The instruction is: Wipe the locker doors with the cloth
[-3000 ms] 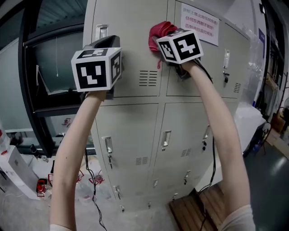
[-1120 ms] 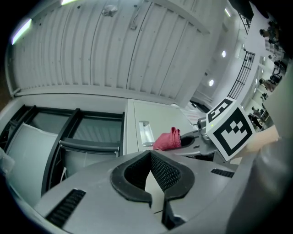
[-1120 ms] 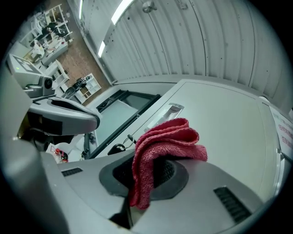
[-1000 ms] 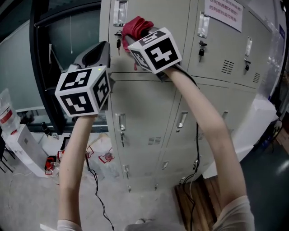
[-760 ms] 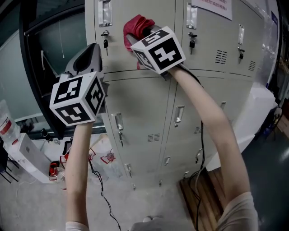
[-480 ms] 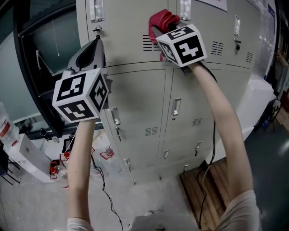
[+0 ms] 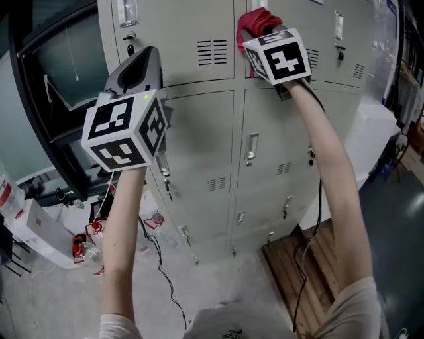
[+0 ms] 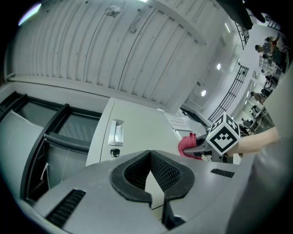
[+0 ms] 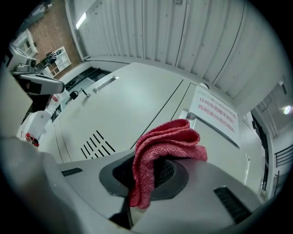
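Cloth (image 7: 256,18) partly behind right tool (image 7: 255,34), lockers (image 7: 199,119) cut off above.

You're in a big industrial hall, a workshop or lab floor rather than a home. A bank of grey metal lockers (image 7: 199,139) with keyed doors and vent slots carries a printed notice (image 9: 214,117). A corrugated metal roof (image 8: 91,45) runs overhead. A black-framed glass partition (image 7: 73,59) stands beside the lockers, and cables (image 7: 162,278) and a wooden pallet (image 7: 285,258) lie on the bare floor (image 7: 53,291).
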The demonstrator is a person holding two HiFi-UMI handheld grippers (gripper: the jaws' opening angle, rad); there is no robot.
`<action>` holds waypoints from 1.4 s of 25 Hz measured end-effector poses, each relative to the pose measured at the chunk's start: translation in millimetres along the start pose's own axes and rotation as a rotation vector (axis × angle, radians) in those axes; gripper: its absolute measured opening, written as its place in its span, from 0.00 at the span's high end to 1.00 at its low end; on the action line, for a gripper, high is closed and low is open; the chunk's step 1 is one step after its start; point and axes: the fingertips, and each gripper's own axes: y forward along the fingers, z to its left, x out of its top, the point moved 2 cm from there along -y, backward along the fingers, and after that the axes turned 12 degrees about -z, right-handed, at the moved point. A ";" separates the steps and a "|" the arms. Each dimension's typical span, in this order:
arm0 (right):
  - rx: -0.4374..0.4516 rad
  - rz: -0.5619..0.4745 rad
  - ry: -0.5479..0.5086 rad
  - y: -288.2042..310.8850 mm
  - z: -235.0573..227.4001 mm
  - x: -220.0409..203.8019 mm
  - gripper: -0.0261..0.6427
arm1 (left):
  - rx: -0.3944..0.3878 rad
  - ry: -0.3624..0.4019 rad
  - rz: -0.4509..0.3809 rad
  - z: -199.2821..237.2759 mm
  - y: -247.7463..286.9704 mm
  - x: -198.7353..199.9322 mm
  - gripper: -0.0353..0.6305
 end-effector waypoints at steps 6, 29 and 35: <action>-0.007 0.013 0.023 0.9 0.5 1.1 0.90 | 0.014 -0.004 0.012 8.8 -6.2 0.4 0.92; 0.384 -0.392 0.193 10.2 232.3 158.0 0.90 | 0.167 0.148 0.131 94.0 -87.6 -0.5 0.92; 0.385 -0.325 0.137 35.5 264.9 147.8 0.90 | 0.214 0.141 0.143 113.5 -103.1 -3.8 0.92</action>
